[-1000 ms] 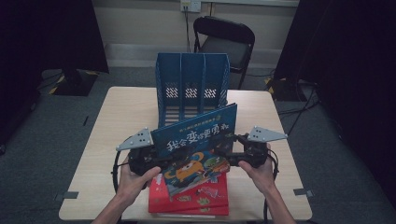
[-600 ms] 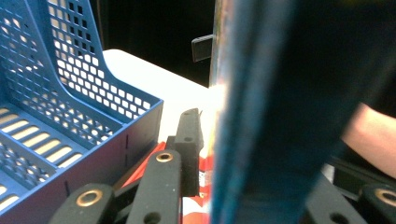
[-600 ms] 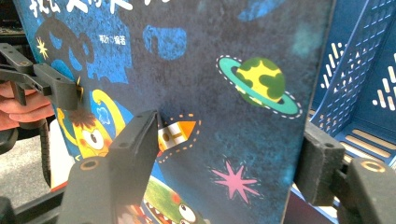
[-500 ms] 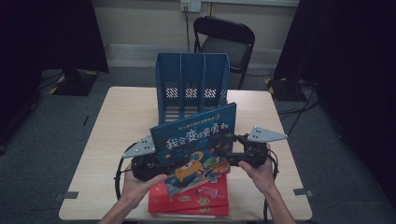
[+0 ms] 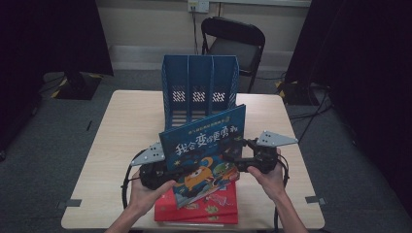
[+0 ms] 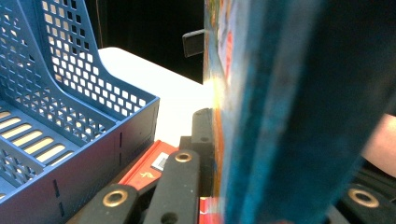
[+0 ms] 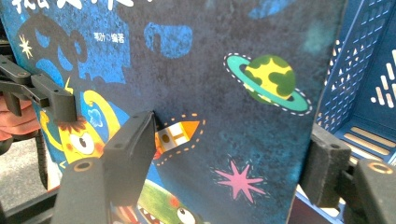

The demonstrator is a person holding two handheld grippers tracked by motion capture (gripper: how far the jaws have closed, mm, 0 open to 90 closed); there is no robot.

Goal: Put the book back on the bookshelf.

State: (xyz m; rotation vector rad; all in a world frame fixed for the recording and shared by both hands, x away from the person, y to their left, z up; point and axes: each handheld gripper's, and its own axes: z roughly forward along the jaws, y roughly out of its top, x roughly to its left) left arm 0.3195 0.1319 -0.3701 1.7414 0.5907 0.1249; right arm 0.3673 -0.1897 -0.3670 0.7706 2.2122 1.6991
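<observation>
Nearest, red books [image 5: 209,208] stacked flat at the desk [image 5: 121,126] edge. Above them, blue picture book [image 5: 206,145] lifted, tilted upright, clamped at its left edge by left hand-held gripper [image 5: 163,172], at its right edge by right hand-held gripper [image 5: 243,158], jaws closed on cover. Beyond, blue file rack [image 5: 199,90] standing mid-desk; farther, black chair [image 5: 233,43].

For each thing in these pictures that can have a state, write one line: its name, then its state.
Blue picture book: lifted off the stack, tilted up, front cover facing the person.
Left gripper: shut on the book's left edge.
Right gripper: shut on the book's right edge.
Blue file rack: upright, its three slots empty.
Red books: lying flat, stacked on the table.
Folding chair: unfolded, unoccupied.
</observation>
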